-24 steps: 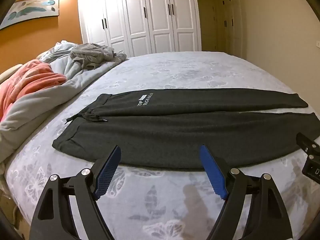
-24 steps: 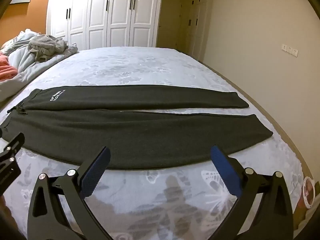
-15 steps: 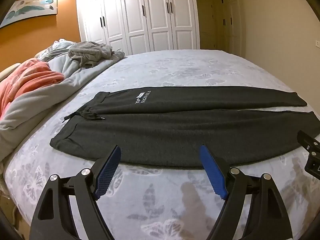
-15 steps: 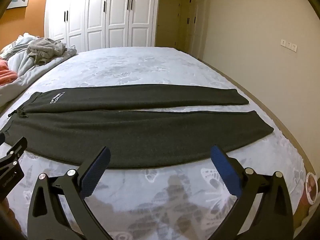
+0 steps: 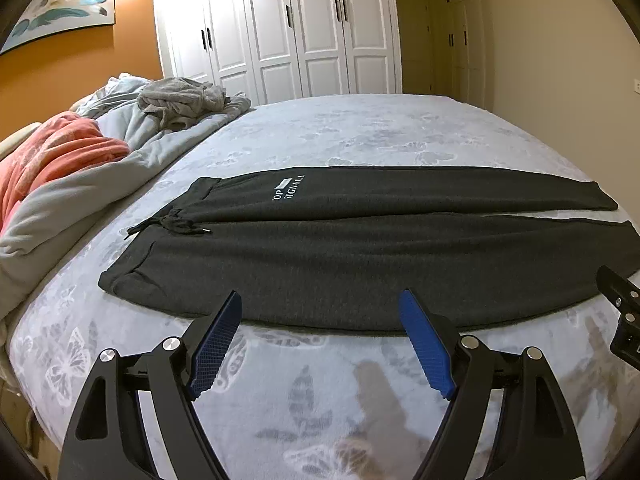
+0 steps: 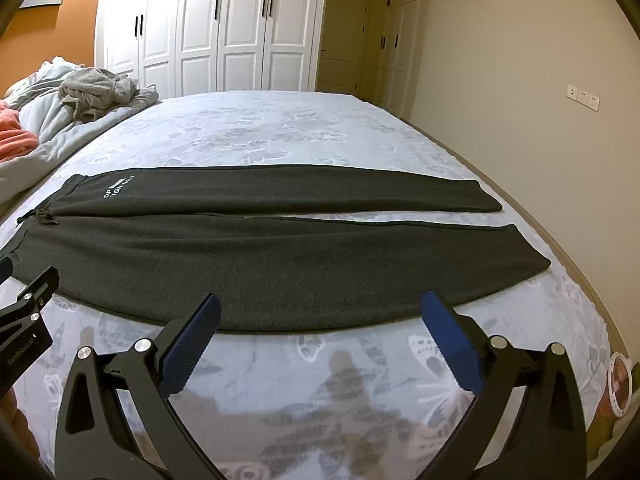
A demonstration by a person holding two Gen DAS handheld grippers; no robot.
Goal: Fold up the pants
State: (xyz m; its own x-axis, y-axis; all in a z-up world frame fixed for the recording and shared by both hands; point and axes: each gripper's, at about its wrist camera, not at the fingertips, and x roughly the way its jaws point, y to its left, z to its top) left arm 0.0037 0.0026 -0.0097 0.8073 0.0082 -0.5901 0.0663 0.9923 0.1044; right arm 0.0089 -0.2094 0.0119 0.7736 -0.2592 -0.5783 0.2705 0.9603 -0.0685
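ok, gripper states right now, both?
Left gripper: open, empty, short of the pants.
Right gripper: open, empty, also short of them.

We're in a home bedroom. A wide bed [image 5: 360,140] fills the view, dressed in a pale grey sheet printed with butterflies. Along its left side sits a rumpled grey duvet [image 5: 80,184], a coral blanket [image 5: 52,152] and a crumpled grey garment [image 5: 180,100]. Behind stands a white panelled wardrobe [image 5: 288,28] with dark handles. A framed feather picture [image 5: 60,12] hangs on the orange wall, and wall switches [image 6: 583,97] dot the cream one.
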